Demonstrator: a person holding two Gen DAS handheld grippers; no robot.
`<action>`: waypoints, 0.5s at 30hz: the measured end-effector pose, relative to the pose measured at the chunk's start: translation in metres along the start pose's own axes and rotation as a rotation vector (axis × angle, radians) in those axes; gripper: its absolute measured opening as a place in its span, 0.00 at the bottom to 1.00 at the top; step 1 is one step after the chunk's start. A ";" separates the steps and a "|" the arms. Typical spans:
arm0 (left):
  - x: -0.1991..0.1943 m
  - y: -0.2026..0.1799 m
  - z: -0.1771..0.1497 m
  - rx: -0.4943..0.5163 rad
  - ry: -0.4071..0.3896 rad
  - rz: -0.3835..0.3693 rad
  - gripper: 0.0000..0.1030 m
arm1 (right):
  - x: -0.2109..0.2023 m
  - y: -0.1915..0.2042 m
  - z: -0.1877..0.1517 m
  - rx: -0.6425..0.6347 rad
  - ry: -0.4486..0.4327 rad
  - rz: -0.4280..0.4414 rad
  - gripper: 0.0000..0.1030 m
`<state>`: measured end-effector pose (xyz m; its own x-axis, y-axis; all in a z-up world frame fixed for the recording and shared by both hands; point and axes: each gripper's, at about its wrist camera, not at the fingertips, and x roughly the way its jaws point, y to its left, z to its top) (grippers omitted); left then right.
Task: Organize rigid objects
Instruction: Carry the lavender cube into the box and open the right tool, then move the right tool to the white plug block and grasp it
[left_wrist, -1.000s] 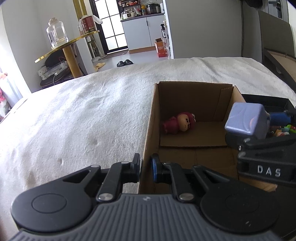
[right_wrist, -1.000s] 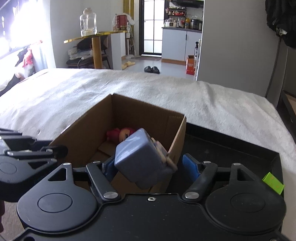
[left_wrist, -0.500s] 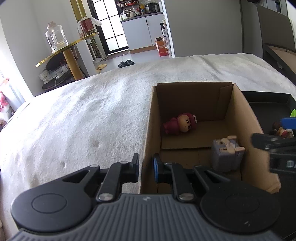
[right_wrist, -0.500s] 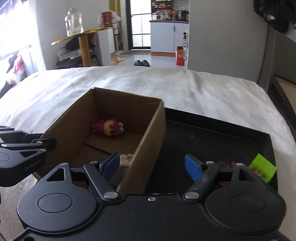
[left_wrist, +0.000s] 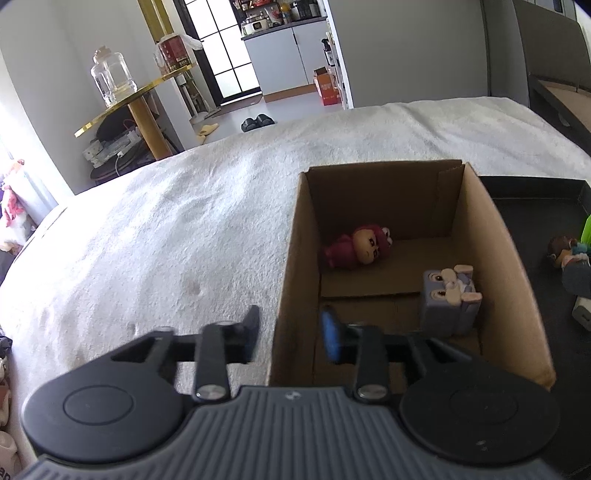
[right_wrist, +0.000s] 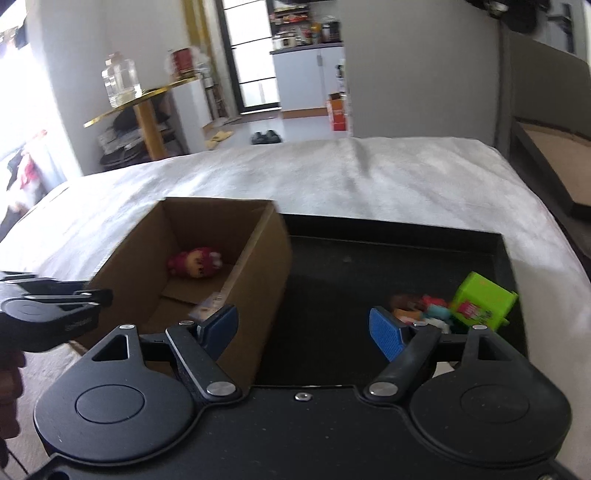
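An open cardboard box stands on the white bed cover. Inside lie a red doll and a lavender block figure against the right wall. My left gripper straddles the box's near left wall; its jaws are opening and the pads stand off the cardboard. My right gripper is open and empty, above the black tray beside the box. The red doll shows in this view too. A green box and several small figures lie in the tray just beyond the right fingertip.
The white bed cover stretches left of and behind the box. The left gripper's body shows at the left edge of the right wrist view. A gold side table with a glass jar stands beyond the bed.
The right gripper let go of the lavender block, which now sits in the box, and moved right over the tray. The left gripper's jaws have opened off the box wall.
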<state>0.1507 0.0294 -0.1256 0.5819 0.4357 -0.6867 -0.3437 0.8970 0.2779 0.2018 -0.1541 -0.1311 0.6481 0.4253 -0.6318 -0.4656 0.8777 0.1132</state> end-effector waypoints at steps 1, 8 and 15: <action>-0.001 -0.003 0.000 0.008 -0.002 0.005 0.50 | 0.002 -0.005 -0.002 0.009 0.008 -0.014 0.75; -0.004 -0.018 0.002 0.067 -0.016 0.038 0.69 | 0.010 -0.037 -0.015 0.069 0.032 -0.099 0.75; -0.003 -0.031 0.005 0.096 -0.015 0.058 0.81 | 0.019 -0.056 -0.027 0.109 0.059 -0.149 0.75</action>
<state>0.1634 0.0008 -0.1286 0.5743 0.4879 -0.6574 -0.3056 0.8727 0.3808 0.2239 -0.2006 -0.1701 0.6672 0.2779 -0.6911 -0.2968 0.9501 0.0955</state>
